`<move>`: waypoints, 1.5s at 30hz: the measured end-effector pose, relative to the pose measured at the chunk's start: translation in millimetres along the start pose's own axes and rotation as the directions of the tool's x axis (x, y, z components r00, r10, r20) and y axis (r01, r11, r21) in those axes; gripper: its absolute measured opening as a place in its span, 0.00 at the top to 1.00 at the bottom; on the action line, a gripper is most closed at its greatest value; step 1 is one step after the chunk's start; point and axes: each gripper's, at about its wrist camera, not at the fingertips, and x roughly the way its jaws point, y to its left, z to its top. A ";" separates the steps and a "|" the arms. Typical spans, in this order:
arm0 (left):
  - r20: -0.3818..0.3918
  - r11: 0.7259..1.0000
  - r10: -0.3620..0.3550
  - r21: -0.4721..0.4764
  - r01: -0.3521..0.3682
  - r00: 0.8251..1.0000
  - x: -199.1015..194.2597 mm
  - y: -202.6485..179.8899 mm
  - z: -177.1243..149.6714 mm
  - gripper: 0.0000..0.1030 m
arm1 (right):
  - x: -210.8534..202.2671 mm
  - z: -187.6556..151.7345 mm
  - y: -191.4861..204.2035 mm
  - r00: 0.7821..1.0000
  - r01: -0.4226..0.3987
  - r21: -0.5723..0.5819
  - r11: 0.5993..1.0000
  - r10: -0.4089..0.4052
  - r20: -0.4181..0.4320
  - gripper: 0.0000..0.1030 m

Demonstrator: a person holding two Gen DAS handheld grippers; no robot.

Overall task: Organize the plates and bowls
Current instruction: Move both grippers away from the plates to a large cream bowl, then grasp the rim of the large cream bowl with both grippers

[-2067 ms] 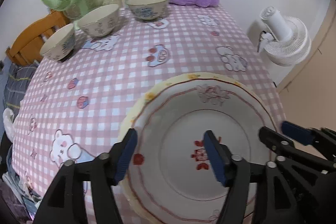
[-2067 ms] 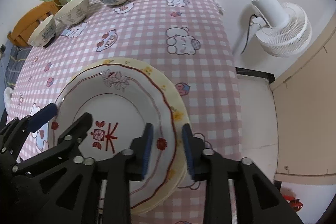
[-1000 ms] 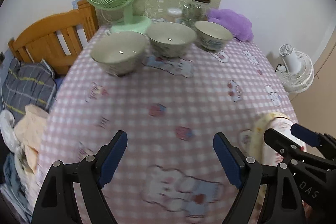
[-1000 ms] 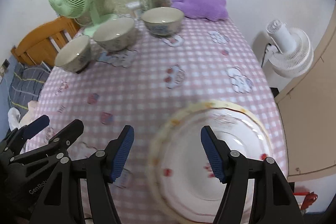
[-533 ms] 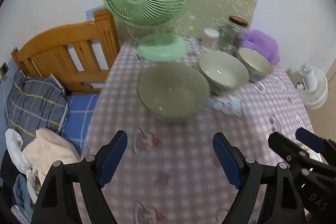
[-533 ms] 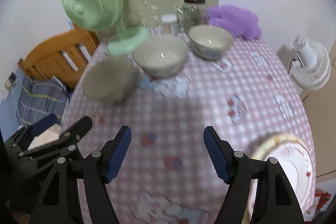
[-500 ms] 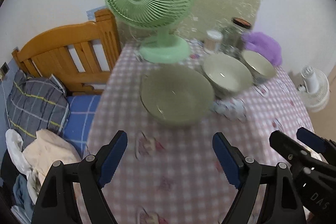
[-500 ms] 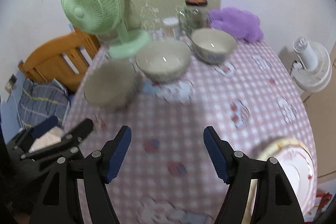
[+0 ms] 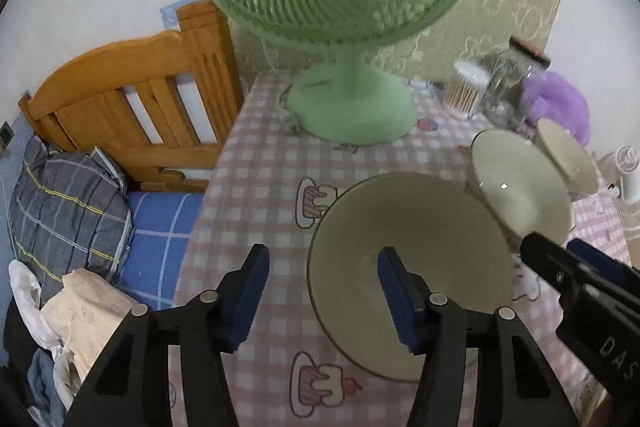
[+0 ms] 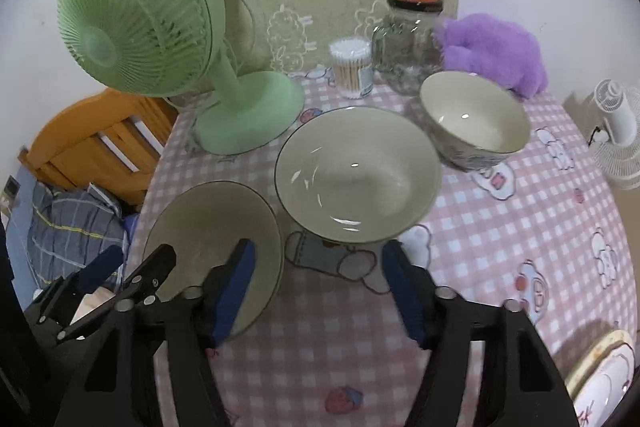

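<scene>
I hold both claws wide open and empty. My left claw (image 9: pixel 320 291) straddles the rim of the nearest bowl (image 9: pixel 412 267): its right finger hangs over the bowl's inside, its left finger stands outside over the checked cloth of the counter (image 9: pixel 260 187). My right claw (image 10: pixel 316 287) is just short of the middle bowl (image 10: pixel 356 183), which lies ahead between its fingers; the nearest bowl lies at its left finger. The far bowl (image 10: pixel 474 119) stands ahead and to the right of that claw, apart from the middle one. A stack of plates (image 10: pixel 600 379) shows at the lower right edge, well apart from the bowls.

Risks, in my judgement:
- The nearest bowl sits near the counter edge, with the bed (image 9: pixel 160 227) below on the left. A pinch that slips off the glazed rim could push it over.
- The two claws are near each other over the same bowl; they could collide if both close in together.
- The nearest and middle bowls look close together; lifting one carelessly could knock the other.

Surroundings: the green fan (image 10: pixel 160 47) stands ahead and to the left, its base just beyond the bowls. A cotton swab tub (image 10: pixel 352 67), a glass jar (image 10: pixel 408 47) and a purple plush (image 10: pixel 492 47) stand beyond the far bowl. None blocks either grasp.
</scene>
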 end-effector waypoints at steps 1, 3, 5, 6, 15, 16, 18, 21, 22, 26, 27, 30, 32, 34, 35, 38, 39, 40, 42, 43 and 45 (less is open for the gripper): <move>-0.012 1.000 -0.001 0.006 0.001 1.000 5.7 -0.7 -0.1 0.49 | 5.6 1.4 1.5 1.000 0.008 0.000 1.000 -0.008 -0.004 0.46; -0.019 1.000 -0.001 0.020 0.001 1.000 11.9 -2.5 0.0 0.54 | 15.7 3.2 4.4 1.000 0.004 -0.002 1.000 -0.004 -0.019 0.50; -0.029 1.000 -0.007 0.021 0.008 1.000 16.9 -2.6 0.8 0.56 | 21.7 4.9 9.0 1.000 0.011 -0.016 1.000 -0.012 -0.016 0.53; -0.032 1.000 -0.010 0.020 0.011 0.999 19.0 -2.4 1.8 0.58 | 23.2 6.8 11.9 1.000 0.013 -0.025 1.000 -0.013 -0.010 0.56; -0.042 0.998 -0.030 0.055 0.032 0.999 23.6 -4.8 4.6 0.59 | 24.6 6.2 19.3 0.998 0.002 -0.001 1.000 -0.002 -0.062 0.64; -0.047 0.998 -0.033 0.060 0.035 0.998 24.2 -5.3 4.3 0.60 | 25.7 5.3 20.0 0.998 -0.002 0.002 1.000 0.002 -0.070 0.69; -0.049 0.997 -0.043 0.067 0.047 0.998 24.9 -6.6 4.7 0.63 | 30.5 3.9 20.9 0.995 -0.012 0.011 1.000 0.013 -0.096 0.70; -0.046 0.996 -0.043 0.074 0.046 0.998 26.8 -7.7 5.9 0.66 | 41.0 4.8 21.8 0.995 -0.007 0.010 1.000 0.008 -0.102 0.82; -0.043 0.996 -0.038 0.078 0.041 0.998 27.6 -7.2 6.5 0.67 | 45.4 5.2 22.1 0.994 -0.008 0.010 1.000 0.009 -0.106 0.85; -0.048 0.997 -0.009 0.075 0.013 0.999 28.4 -1.6 6.7 0.82 | 49.0 6.6 29.0 0.996 -0.004 -0.017 1.000 0.002 -0.093 0.88; -0.048 0.997 -0.009 0.080 0.012 0.999 27.8 -1.5 6.3 0.83 | 48.4 6.3 30.1 0.996 0.000 -0.023 1.000 -0.002 -0.088 0.88; -0.046 0.995 0.001 0.095 0.004 0.999 23.6 -2.7 2.8 0.83 | 45.5 4.5 32.3 0.996 0.011 -0.037 0.999 -0.015 -0.090 0.88; -0.052 0.996 -0.004 0.093 0.009 0.999 20.2 -2.4 0.2 0.83 | 41.8 2.1 33.4 0.995 0.015 -0.044 0.999 -0.020 -0.094 0.88; -0.058 0.996 -0.010 0.091 0.016 0.998 16.0 -3.0 -3.6 0.83 | 36.9 -0.9 33.5 0.995 0.021 -0.050 0.999 -0.026 -0.093 0.88; -0.067 0.996 -0.017 0.089 0.023 0.998 13.4 -3.6 -6.5 0.83 | 34.0 -2.6 33.6 0.995 0.024 -0.052 0.998 -0.029 -0.094 0.88; -0.088 0.995 -0.039 0.090 0.047 0.995 6.5 -5.2 -16.8 0.83 | 24.0 -10.5 33.0 0.995 0.037 -0.058 0.998 -0.042 -0.095 0.88; -0.090 0.994 -0.039 0.095 0.048 0.995 3.2 -6.6 -21.5 0.83 | 20.0 -13.9 31.4 0.994 0.040 -0.058 0.998 -0.045 -0.096 0.88; -0.093 0.994 -0.040 0.101 0.049 0.995 -0.2 -8.3 -26.0 0.83 | 16.3 -17.0 29.9 0.994 0.039 -0.055 0.998 -0.045 -0.100 0.88; -0.097 0.993 -0.045 0.104 0.055 0.994 -7.2 -11.6 -34.6 0.83 | 7.7 -25.0 28.1 0.994 0.045 -0.058 0.997 -0.050 -0.101 0.88; -0.097 0.992 -0.049 0.108 0.060 0.994 -11.5 -13.2 -38.7 0.83 | 3.7 -28.9 27.6 0.994 0.049 -0.060 0.997 -0.055 -0.099 0.88; -0.094 0.991 -0.056 0.115 0.066 0.994 -19.5 -16.5 -44.7 0.84 | -5.5 -38.6 24.6 0.993 0.059 -0.057 0.997 -0.065 -0.101 0.88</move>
